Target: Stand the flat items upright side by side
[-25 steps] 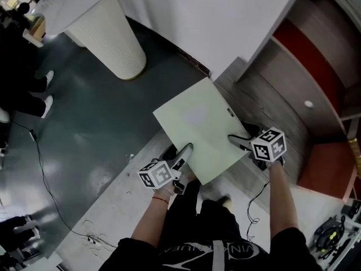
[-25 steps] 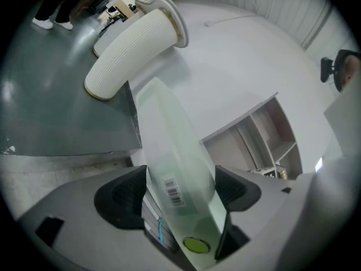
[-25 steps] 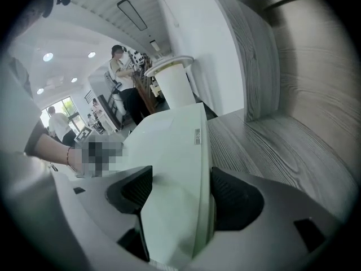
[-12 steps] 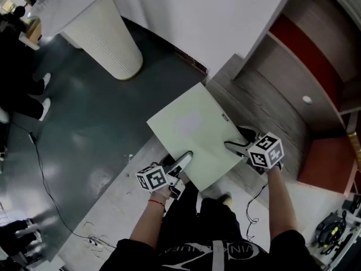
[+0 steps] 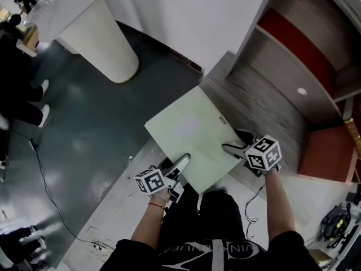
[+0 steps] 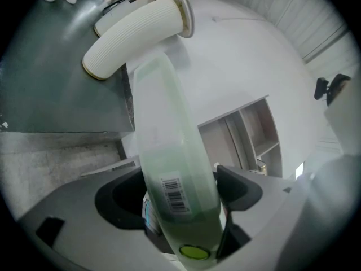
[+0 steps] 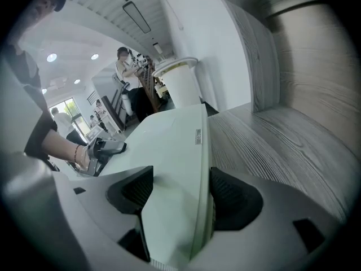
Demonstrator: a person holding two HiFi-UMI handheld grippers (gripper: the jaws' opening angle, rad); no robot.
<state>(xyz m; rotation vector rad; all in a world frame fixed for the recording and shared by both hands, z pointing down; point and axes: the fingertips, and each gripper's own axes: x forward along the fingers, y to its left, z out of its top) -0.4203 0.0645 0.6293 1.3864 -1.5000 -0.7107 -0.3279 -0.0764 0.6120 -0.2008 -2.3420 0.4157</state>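
Lying nearly flat at mid-frame, beside the wooden shelf (image 5: pixel 271 89) at upper right, the pale green folder (image 5: pixel 189 134) is not yet stood up. The right gripper (image 5: pixel 230 149) pinches its edge. On the left gripper (image 5: pixel 181 164) the jaws have just been opening and stand spread around the near edge.

Bright even light, fisheye-dark corners, close board (image 6: pixel 163 151) blurred
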